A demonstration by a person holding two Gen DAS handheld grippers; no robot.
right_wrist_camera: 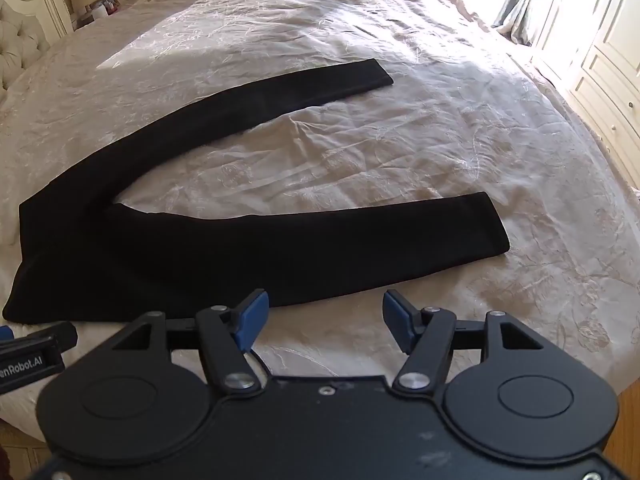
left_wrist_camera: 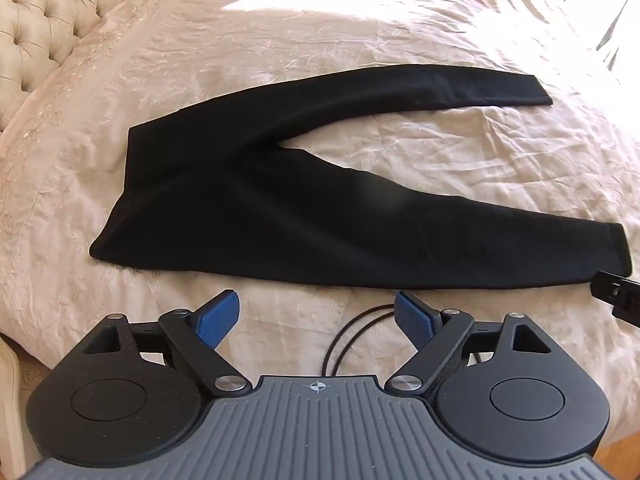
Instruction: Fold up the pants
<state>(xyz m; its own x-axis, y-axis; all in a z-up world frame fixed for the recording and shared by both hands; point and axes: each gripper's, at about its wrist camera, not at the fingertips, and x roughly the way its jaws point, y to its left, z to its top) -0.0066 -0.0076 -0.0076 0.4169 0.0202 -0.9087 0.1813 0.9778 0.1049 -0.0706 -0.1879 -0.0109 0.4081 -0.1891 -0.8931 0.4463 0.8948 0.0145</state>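
Claws: left claw & right claw both wide, empty, above bedspread; pants flat, untouched.

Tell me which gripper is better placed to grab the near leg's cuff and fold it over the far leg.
Right, probably. The right gripper hangs open nearer the near cuff of the pants; the left gripper, also open, sits toward the waistband.

Black pants — cream embroidered bedspread
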